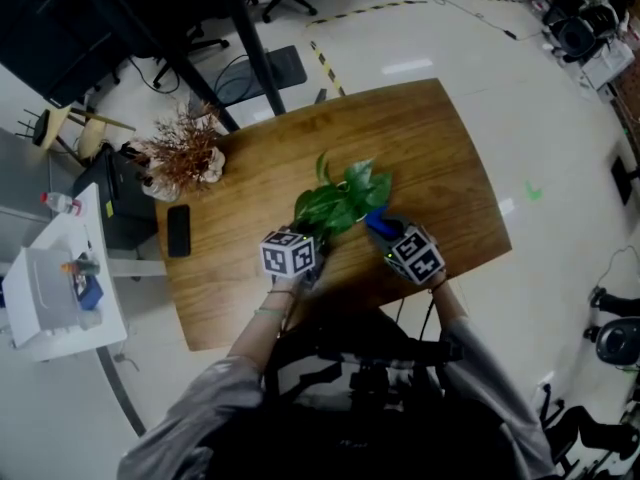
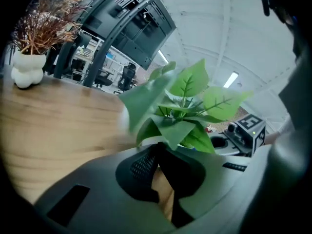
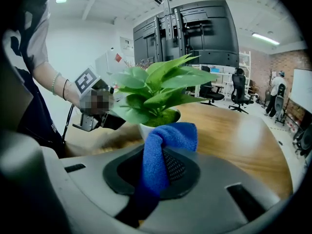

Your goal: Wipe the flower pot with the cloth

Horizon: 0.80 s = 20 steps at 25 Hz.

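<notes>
Wood table (image 1: 440,148), office floor (image 1: 450,38); L tongs (image 2: 157,150) clenched, R tongs (image 3: 163,153) grasping blue cloth (image 3: 170,135) by pot (image 3: 143,130).

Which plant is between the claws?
The green leafy plant, between left claw and right claw; the dried brown plant stands off at the table's far left.

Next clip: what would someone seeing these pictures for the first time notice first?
The green leafy plant in a white pot stands out first, near the front edge of the brown wooden table, with the left gripper beside it. Next comes the bright blue cloth, clamped in the claw of the right gripper and held close by the pot.
</notes>
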{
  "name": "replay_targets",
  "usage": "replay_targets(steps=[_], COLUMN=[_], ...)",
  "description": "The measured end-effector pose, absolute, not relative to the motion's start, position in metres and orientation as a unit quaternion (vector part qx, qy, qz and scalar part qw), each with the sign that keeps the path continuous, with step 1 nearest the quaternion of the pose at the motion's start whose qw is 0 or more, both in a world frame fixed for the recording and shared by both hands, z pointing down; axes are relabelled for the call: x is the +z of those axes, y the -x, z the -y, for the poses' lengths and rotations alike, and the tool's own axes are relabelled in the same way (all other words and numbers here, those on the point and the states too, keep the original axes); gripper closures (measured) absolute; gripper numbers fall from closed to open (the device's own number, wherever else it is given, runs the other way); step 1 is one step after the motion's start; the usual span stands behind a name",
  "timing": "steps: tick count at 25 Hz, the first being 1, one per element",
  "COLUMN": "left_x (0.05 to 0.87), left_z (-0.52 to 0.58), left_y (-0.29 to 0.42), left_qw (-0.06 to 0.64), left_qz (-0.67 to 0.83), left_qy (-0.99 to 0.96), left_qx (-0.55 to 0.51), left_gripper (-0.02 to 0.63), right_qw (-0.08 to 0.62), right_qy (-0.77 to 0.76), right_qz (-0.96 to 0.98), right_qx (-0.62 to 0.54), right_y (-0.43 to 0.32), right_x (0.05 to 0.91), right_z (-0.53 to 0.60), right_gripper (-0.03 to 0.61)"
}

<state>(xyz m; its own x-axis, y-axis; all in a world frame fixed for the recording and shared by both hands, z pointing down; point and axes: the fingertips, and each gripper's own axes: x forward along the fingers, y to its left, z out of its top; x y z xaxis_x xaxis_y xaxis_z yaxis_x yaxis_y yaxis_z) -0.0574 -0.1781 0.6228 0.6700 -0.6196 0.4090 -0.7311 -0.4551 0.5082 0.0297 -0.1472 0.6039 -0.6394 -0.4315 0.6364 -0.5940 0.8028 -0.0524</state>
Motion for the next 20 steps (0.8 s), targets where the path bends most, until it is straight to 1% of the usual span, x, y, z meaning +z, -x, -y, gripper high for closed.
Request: replay_targets(steps=[7,11,15,20], left_x=[0.615,0.614,0.610,0.612], left_z=[0.193,0.193,0.189,0.179], left_y=[0.081,0.083,0.080,0.074], left_qw=[0.343,0.342,0.340,0.351], left_qz=[0.424,0.428,0.423,0.419], left_qy=[-0.837,-0.835,-0.838,-0.836], left_qx=[0.052,0.055,0.055,0.050], left_gripper=[0.609,0.609,0.609,0.609], right_qw=[0.314,0.312,0.311,0.337], right_qy=[-0.262,-0.264,-0.267,-0.279], right_qz=[0.897,0.894,0.895,0.886], right_qx=[0.167,0.182,0.177,0.154], right_y=[0.010,0.017,0.004,-0.036], right_x=[0.627,0.638,0.632,0.630], right_z=[0.126,0.126,0.128,0.152], right_gripper=[0.520,0.520,0.520,0.520])
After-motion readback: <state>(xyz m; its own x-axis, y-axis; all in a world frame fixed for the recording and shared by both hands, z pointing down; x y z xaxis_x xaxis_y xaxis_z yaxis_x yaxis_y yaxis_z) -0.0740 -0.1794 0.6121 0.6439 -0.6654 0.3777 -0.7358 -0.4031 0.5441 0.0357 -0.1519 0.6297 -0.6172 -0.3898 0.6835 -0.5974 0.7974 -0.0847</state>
